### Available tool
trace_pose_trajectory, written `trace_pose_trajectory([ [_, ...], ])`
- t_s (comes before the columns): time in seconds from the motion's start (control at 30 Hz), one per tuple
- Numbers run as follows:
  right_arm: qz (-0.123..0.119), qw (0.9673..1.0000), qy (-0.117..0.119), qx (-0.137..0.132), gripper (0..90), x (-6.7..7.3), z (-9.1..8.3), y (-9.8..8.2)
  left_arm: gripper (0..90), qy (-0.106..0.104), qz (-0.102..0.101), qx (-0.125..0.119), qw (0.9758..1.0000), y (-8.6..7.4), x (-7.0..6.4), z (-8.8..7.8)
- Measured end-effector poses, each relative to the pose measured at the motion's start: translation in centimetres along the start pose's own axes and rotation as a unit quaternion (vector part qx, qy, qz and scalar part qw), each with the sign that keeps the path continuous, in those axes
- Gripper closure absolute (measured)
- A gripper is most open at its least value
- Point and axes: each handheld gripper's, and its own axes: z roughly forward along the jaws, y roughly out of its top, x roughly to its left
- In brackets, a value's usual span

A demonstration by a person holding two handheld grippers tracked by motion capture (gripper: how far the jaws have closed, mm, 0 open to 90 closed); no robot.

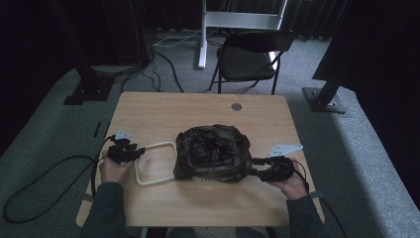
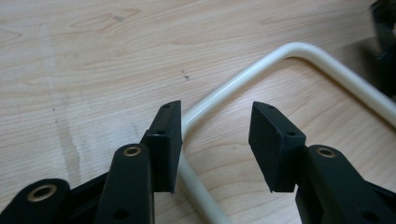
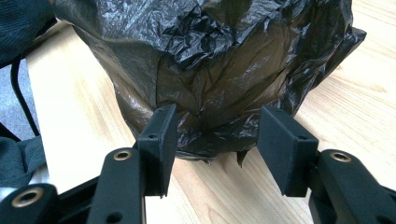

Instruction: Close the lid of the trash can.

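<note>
Grey carpet (image 1: 44, 134) is spreading round the wooden table (image 1: 198, 106), with a folding chair (image 1: 250, 57) standing beyond the far edge and dark posts rising at both far corners. Most of the far half of the tabletop is lying bare, broken by a small round cap (image 1: 236, 106) near the far edge; the near strip in front of the person is also lying bare.

A black plastic bag (image 1: 213, 152), bulging and crumpled, is sitting at the middle of the table, slightly toward the near edge. A white tube frame (image 1: 143, 148) is sticking out of its left side as a rounded loop lying flat on the wood, reaching toward the left edge.

The right gripper (image 1: 255, 163) is hovering at the bag's right side, jaws standing open with the bag's lower bulge just ahead of them, pads not pressing on it. The left gripper (image 1: 141, 151) is sitting at the loop's far left corner, jaws open; the tube is passing close beside one pad (image 2: 168, 130), with a clear gap to the other.
</note>
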Motion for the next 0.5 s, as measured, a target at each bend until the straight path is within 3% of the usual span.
trace_pose_trajectory([
  [0.5, 0.000, 1.0000, 0.000, -0.001, 47.4, 0.0, 0.0, 0.0, 58.7, 0.012, -0.019, 0.045, 0.9987, -0.5, 1.1, 1.8],
])
